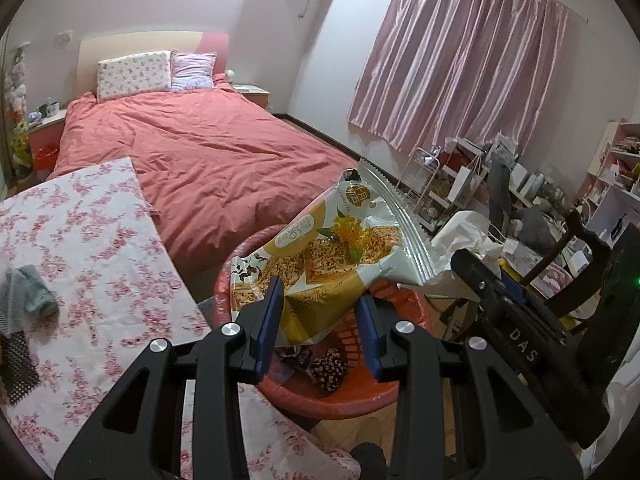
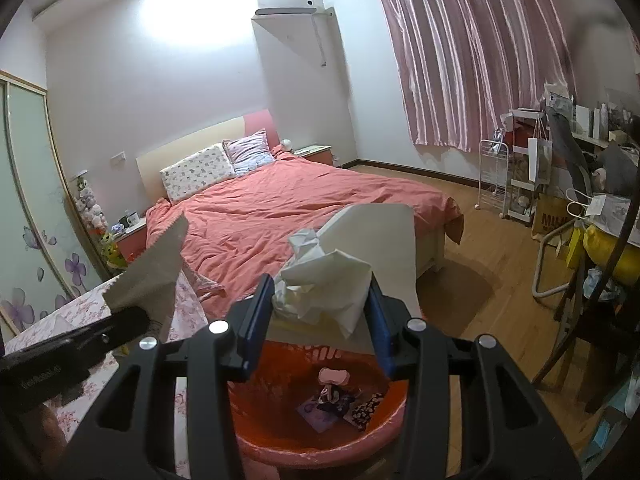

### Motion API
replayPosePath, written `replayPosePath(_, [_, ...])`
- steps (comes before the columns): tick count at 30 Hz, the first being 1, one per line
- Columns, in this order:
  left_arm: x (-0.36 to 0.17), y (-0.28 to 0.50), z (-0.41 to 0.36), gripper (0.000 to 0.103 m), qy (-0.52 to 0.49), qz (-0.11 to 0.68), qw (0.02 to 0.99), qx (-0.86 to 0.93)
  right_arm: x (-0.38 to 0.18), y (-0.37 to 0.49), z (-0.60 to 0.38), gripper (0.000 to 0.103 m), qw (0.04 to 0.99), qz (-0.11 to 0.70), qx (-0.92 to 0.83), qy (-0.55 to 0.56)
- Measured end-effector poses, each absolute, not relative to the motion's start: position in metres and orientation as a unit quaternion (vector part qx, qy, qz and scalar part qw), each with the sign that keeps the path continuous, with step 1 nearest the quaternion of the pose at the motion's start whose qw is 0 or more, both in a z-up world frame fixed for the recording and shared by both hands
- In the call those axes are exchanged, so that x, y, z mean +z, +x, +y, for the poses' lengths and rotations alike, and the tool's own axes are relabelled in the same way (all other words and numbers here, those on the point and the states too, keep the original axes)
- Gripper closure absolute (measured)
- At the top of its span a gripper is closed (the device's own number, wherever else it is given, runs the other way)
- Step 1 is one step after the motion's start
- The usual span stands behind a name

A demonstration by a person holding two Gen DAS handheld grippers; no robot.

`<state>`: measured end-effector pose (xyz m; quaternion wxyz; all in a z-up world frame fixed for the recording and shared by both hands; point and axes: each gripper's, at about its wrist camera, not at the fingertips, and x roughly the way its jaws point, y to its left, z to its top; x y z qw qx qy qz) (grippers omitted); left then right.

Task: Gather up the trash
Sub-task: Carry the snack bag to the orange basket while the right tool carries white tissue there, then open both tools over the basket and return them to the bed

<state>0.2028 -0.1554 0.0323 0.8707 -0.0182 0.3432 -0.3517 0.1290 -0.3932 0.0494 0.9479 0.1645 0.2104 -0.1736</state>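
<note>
The left claw (image 1: 318, 306) grips a yellow snack bag (image 1: 320, 248) and the right claw (image 2: 322, 306) clamps crumpled tissue (image 2: 324, 284), both above the orange bin (image 2: 320, 436) beside the table (image 1: 100, 248)

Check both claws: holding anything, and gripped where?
Left claw pinches the yellow-and-white foil snack wrapper at its lower yellow end. Right claw clamps the crumpled white tissue wad across its middle.

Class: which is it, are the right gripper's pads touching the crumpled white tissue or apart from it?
Touching. The right wrist view shows the crumpled white tissue wedged between both blue pads of the right gripper.
</note>
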Motion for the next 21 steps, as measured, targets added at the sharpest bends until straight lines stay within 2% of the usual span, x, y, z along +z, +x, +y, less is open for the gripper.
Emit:
replayPosePath(14, [0.013,0.217,-0.188,0.067,-0.005,0.372,0.854,-0.364,0.041,0.144,-0.414,0.058,0.945,0.213,-0.174,0.179])
replayPosePath(21, [-0.006,0.23,-0.195,0.066,-0.003,0.404,0.841,-0.359,0.027,0.16,-0.431,0.052,0.936,0.227,-0.152,0.22])
